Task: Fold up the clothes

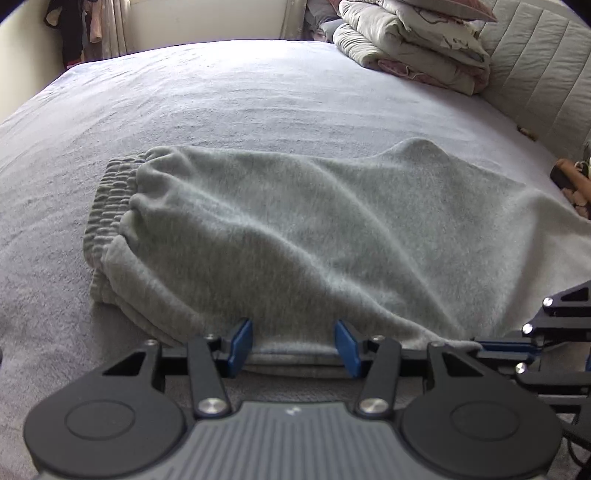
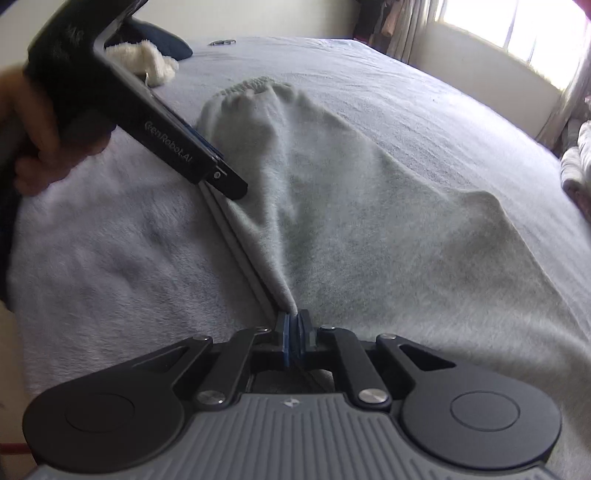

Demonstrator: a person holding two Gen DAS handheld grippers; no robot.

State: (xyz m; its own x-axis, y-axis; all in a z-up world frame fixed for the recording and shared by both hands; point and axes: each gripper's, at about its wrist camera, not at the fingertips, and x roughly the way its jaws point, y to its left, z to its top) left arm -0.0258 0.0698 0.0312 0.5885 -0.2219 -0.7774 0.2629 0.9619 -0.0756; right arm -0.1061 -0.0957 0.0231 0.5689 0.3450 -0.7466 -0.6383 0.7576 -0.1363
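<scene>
A pair of grey fleece sweatpants point(image 1: 295, 229) lies folded lengthwise on the bed, elastic waistband point(image 1: 107, 206) at the left. My left gripper point(image 1: 293, 345) is open, its blue pads on either side of the near edge of the fabric, not closed on it. My right gripper point(image 2: 294, 332) is shut on the near edge of the sweatpants point(image 2: 369, 221), pinching a ridge of fabric. The right gripper also shows at the right edge of the left wrist view point(image 1: 546, 332). The left gripper point(image 2: 221, 181) shows in the right wrist view, held by a hand, at the same fabric edge.
The bed has a pale lilac sheet point(image 1: 221, 92). Folded quilts and pillows point(image 1: 413, 40) are stacked at the far right by a padded headboard point(image 1: 539, 70). A white cloth point(image 2: 147, 62) and a dark garment point(image 2: 162, 40) lie at the far end. A window point(image 2: 517, 33) is behind.
</scene>
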